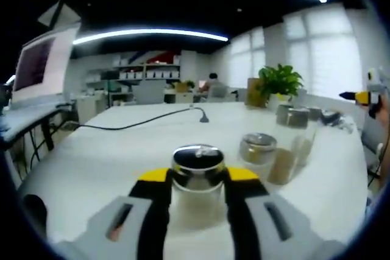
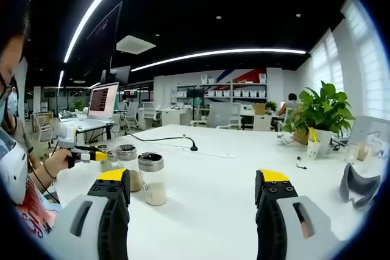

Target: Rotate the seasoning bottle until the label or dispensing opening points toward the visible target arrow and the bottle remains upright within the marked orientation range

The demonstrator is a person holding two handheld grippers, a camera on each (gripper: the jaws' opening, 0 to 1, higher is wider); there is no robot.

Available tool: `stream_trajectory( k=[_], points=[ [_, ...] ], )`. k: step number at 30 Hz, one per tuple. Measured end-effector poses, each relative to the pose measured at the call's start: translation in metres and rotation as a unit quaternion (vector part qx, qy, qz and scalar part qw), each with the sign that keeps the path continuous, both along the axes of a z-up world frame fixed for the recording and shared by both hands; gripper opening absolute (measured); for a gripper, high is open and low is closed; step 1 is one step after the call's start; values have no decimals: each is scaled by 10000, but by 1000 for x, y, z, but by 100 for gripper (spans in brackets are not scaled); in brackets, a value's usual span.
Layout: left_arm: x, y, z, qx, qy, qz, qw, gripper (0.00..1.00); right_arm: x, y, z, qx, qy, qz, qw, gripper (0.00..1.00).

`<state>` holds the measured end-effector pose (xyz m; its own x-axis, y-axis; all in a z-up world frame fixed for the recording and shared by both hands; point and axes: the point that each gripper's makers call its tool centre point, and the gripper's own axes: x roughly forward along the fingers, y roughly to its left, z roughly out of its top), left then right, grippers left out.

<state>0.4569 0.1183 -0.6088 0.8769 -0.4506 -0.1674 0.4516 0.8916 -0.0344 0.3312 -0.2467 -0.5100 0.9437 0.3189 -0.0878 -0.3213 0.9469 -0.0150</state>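
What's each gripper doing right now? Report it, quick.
Left gripper: shut on the clear glass seasoning bottle with the shiny metal lid.
Right gripper: open, holding nothing, above the white table.

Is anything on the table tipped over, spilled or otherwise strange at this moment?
Nothing stands out. The seasoning bottle stands upright between the left tool's jaws, the other jars beside it stand upright too, and the white table shows no spill.
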Motion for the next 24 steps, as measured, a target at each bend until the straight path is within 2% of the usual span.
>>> stream_trajectory(
  k=[7,10,13,17,20,22,24],
  points=[
    [-2,-1,0,15,25,-227,9997,35,1,0,-2,20,44,-10,10000,87],
    [-2,-1,-1,-19,43,-478,9988,35,1,-1,-2,16,47,-15,10000,87],
    [-4,-3,-1,15,54,-920,9957,35,2,-1,-4,23,70,-21,10000,87],
    [-6,-6,-2,-96,100,-1490,9887,35,3,-1,-6,32,114,-21,9999,87],
    [-7,-6,-3,-22,133,-1999,9797,35,4,0,-8,38,131,-7,9999,87],
    [-8,-7,-4,-86,348,-2285,9729,35,5,1,-9,34,154,-7,9999,87],
    [-6,-7,-5,172,303,-2525,9670,35,6,2,-12,21,194,8,9998,87]
  ],
)
